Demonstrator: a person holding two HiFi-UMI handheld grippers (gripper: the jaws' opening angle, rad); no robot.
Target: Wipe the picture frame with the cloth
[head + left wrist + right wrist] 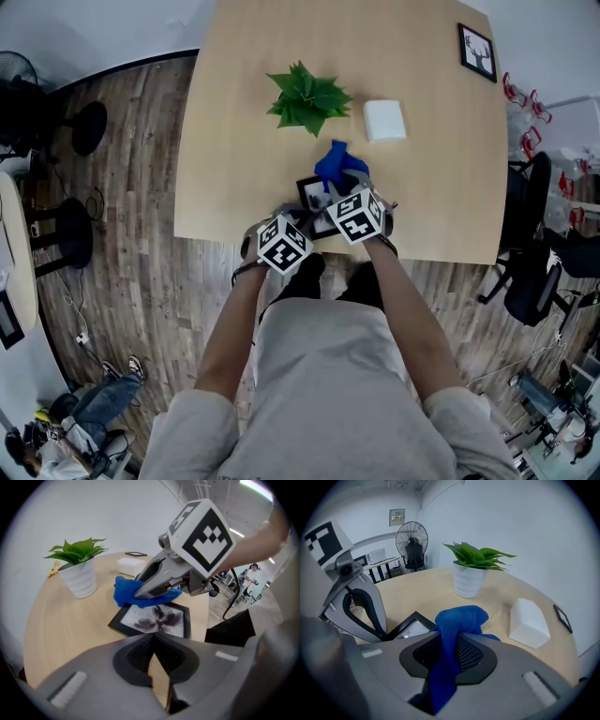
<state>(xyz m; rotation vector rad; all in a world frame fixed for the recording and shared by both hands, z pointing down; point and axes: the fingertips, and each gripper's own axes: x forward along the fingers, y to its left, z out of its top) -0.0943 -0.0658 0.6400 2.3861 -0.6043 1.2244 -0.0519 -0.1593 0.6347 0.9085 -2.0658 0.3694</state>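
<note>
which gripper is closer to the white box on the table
Right. The right gripper, shut on the blue cloth, is at the picture frame's far edge, toward the white box; the left gripper is at the frame's near side, farther off.

- No word, brand name or number can be read in any view.
- The left marker cube [283,244] and the right marker cube [359,216] carry only black-and-white square code patterns, no letters.
- A small wall panel [397,516] bears marks too small to read.
- The picture frame [154,618] holds a dark floral print with no legible caption.
</note>
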